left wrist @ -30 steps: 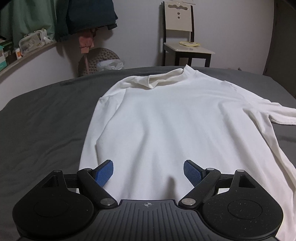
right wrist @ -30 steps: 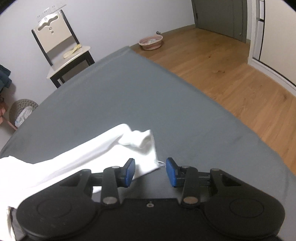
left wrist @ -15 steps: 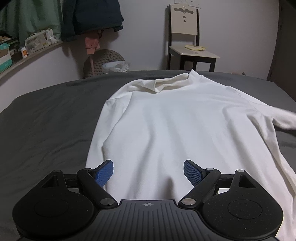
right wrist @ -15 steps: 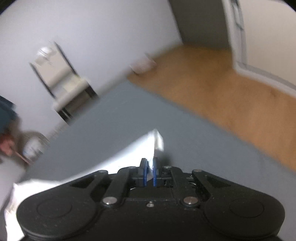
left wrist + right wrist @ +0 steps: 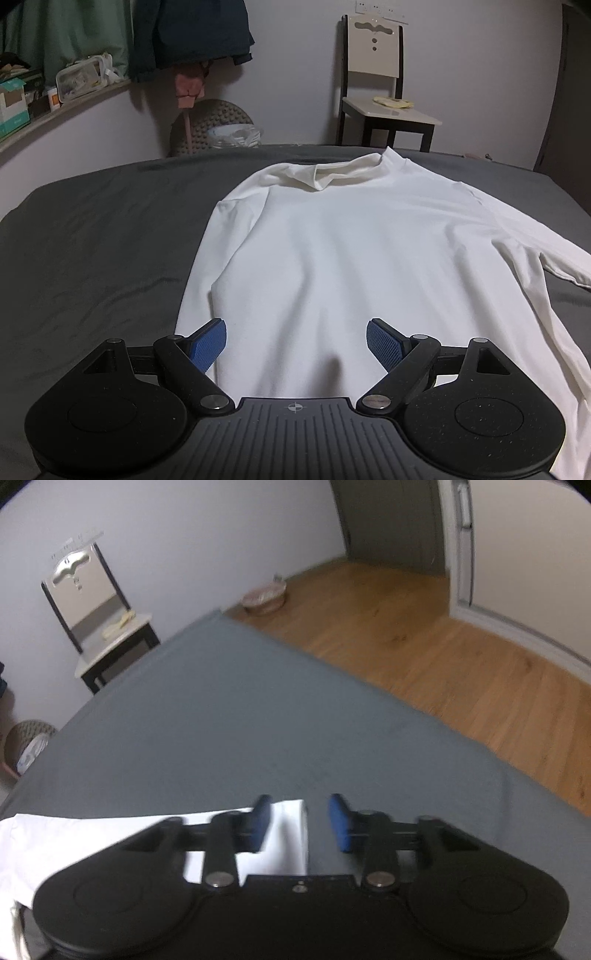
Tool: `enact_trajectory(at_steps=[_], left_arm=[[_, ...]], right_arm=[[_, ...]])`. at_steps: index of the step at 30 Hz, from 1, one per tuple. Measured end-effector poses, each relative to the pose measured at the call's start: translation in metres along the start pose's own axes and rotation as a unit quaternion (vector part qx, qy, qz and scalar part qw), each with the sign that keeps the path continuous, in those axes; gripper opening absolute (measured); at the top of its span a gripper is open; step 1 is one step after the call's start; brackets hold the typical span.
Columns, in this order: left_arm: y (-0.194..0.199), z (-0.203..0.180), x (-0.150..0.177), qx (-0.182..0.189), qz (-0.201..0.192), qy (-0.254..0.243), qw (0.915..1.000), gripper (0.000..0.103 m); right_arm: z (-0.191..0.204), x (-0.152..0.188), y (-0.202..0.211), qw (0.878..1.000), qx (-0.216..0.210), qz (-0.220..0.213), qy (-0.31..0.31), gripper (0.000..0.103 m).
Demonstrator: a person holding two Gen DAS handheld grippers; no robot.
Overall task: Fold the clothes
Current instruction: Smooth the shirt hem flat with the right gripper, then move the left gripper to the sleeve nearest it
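The left tool (image 5: 295,345) has its two blue pads (image 5: 207,345) spread wide apart, with nothing between them but the cloth lying below. It sits low over the hem end of a white long-sleeved top (image 5: 332,258), which is spread flat on a dark grey bed (image 5: 92,251) and runs straight ahead of the tool, its high collar (image 5: 332,171) at the far end. Off to the tool's right, one sleeve (image 5: 546,254) stretches out sideways across the bed. The other sleeve lies folded along the body on the tool's left. Beyond the bed's far edge stands a chair (image 5: 380,92) with a pale seat, ahead and slightly right. Ahead and to the left are a woven round basket (image 5: 214,125), dark clothes hanging on the wall (image 5: 184,33), and a shelf with boxes (image 5: 14,107).

The right tool (image 5: 300,821) is also parted, its blue pads (image 5: 260,821) standing apart and gripping nothing; this view is somewhat blurred. The cuff end of the white sleeve (image 5: 291,834) lies flat on the bed (image 5: 258,720) just under the tool, with its end edge in the gap between the pads and the rest trailing away to the tool's left. Ahead of the tool the grey bed is bare as far as its corner. Past it to the right is a wooden floor (image 5: 424,646) with a small bowl (image 5: 264,598) near the wall, and the same chair (image 5: 96,613) stands ahead to the left.
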State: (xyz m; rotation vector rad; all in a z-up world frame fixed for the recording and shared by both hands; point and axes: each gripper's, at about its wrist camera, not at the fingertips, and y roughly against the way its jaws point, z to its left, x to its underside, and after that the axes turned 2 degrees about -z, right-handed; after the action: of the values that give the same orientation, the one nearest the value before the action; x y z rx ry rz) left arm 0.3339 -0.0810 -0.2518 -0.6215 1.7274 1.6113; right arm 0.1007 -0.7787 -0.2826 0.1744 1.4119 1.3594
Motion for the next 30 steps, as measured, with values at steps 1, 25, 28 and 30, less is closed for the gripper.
enact_trajectory(at_steps=[1,25,28,30], left_arm=[[0.000,0.000,0.000,-0.001,0.000,-0.002,1.0000,0.085],[0.007,0.118,-0.012,-0.049,0.055,0.066,0.9951,0.102],[-0.006,0.126,-0.006,-0.046,0.071,0.058,0.9947,0.082],[-0.016,0.130,-0.001,-0.018,0.072,0.075,0.9944,0.065]], right_arm=[[0.001,-0.005,-0.003,1.000,0.000,-0.002,0.002,0.031],[0.199,0.105,0.048,0.985,-0.126,-0.011,0.120,0.053],[0.255,0.141,0.079,0.965,-0.223,-0.008,0.140,0.054],[0.293,0.164,0.100,0.946,-0.286,-0.006,0.153,0.054]])
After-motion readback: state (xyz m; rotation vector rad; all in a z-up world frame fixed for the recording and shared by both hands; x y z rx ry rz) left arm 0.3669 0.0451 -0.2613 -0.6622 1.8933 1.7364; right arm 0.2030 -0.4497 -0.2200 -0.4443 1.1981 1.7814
